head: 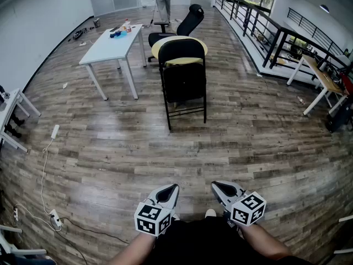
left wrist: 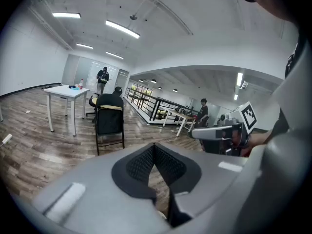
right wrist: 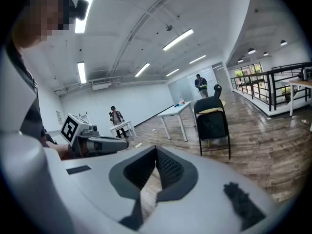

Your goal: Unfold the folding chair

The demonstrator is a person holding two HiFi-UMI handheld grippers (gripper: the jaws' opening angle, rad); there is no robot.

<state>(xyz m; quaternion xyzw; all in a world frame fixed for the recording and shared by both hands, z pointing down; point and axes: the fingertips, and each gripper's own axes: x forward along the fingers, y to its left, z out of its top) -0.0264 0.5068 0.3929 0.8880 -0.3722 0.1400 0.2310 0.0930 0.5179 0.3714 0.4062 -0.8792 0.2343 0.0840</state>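
Head view: the folding chair (head: 183, 79) is shown standing upright at the upper centre of the frame, on the wood floor (head: 110, 148), with its black seat apparently swung up flat against the back, so the unfolding is judged not yet begun. A yellow rim seen just behind the backrest may be a round table top, though this cannot be made out with certainty. The left gripper (head: 168, 193) and the right gripper (head: 223, 191) are held side by side at the bottom centre, well apart from the chair, with bare floor between. In both gripper views the dark ribbed pads are seen pressed together with nothing caught between them. A white table (head: 113, 43) is visible at the upper left and a black office chair (head: 190, 21) above the folding chair. Everything is judged to be left: the chair is to be reached, gripped, and its seat brought down.
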